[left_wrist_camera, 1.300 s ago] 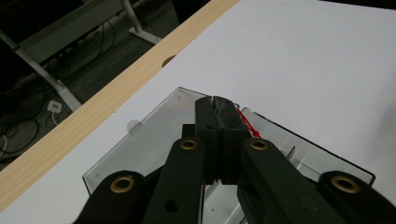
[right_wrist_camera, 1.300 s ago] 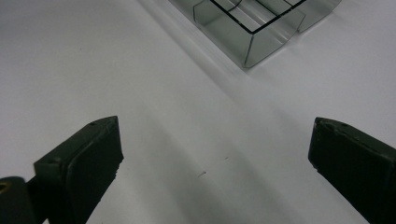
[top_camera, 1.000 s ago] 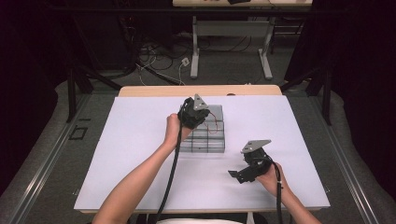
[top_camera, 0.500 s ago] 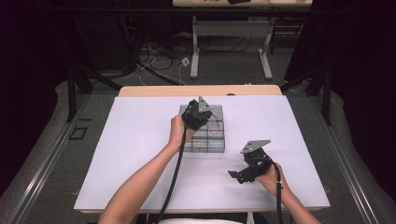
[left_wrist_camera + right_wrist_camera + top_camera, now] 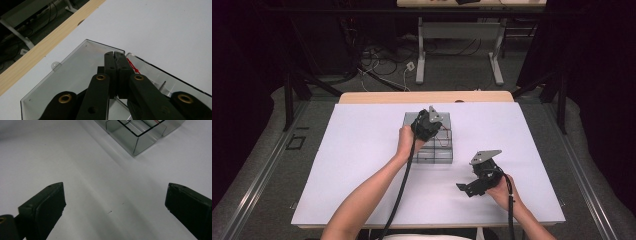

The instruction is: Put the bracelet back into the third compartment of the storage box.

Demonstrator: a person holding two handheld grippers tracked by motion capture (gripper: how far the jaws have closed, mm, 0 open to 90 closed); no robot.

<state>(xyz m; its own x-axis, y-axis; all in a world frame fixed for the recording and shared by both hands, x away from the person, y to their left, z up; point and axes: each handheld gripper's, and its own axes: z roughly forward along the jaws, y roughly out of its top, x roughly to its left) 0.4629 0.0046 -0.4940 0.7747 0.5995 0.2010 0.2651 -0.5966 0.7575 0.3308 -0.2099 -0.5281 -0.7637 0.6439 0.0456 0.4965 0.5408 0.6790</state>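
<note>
- The left claw hangs over the clear compartment box, which sits on the white bench a little beyond the middle, nearer the far wooden edge than the person's side.
- In the left gripper view the left claw has its jaws pressed together, flat against each other. A thin red cord lies just beside them on the right; whether it is pinched between the tips I cannot tell.
- The same view shows the box's clear hinged lid lying open and flat beneath the jaws, with a small tab on its edge toward the wooden strip.
- The compartment box holds a grid of dividers, and the red cord shows inside its right part in the high view.
- The right claw rests low over the bench, near the box's right front corner but apart from it, held in the person's right hand.
- In the right gripper view the right claw is spread wide with bare bench between the jaws, and a corner of the box lies farther ahead.
</note>
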